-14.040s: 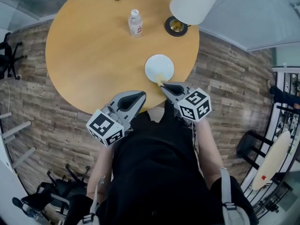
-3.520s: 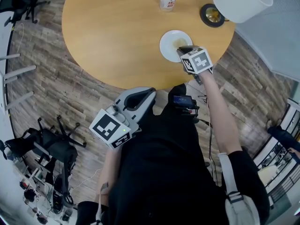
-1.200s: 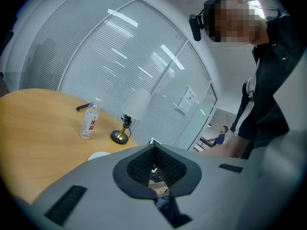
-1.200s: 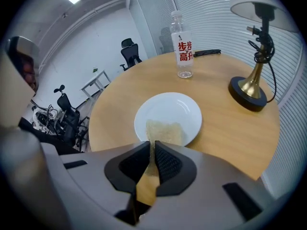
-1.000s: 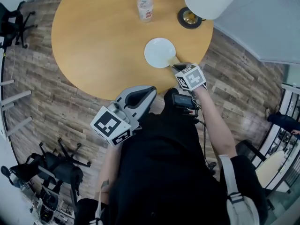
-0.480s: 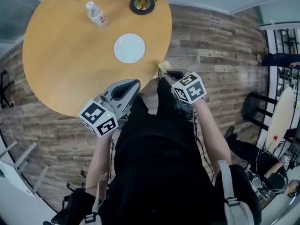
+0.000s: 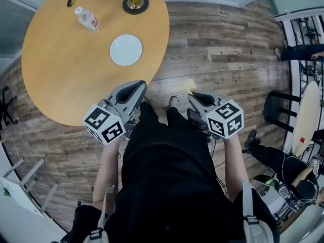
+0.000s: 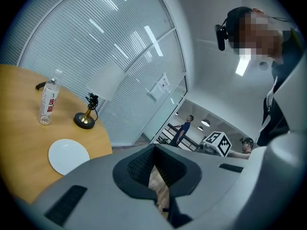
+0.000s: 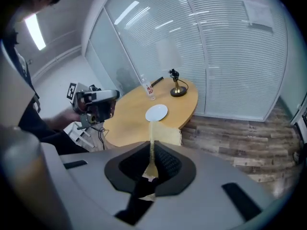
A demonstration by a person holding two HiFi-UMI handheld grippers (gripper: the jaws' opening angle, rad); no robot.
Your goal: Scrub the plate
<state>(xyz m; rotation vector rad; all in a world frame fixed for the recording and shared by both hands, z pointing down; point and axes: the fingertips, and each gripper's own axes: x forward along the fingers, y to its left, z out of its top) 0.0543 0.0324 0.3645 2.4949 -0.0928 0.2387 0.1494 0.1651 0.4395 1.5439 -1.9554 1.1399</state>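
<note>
My right gripper is pinching the yellow sponge. In the right gripper view its 2 jaws press on the sponge's thin edge, and the rest sticks out past the tips. That gripper hangs over the wood floor, off the round table.

The white plate lies flat on the table, ahead of the right gripper and off to its left, well apart from the sponge. Nothing touches it.

My left gripper sits at the table's near edge with the plate ahead of it. Its jaws are pressed together at the tips with nothing between them.

Beyond the plate from both grippers stand 1 water bottle and 1 lamp with a brass base.
</note>
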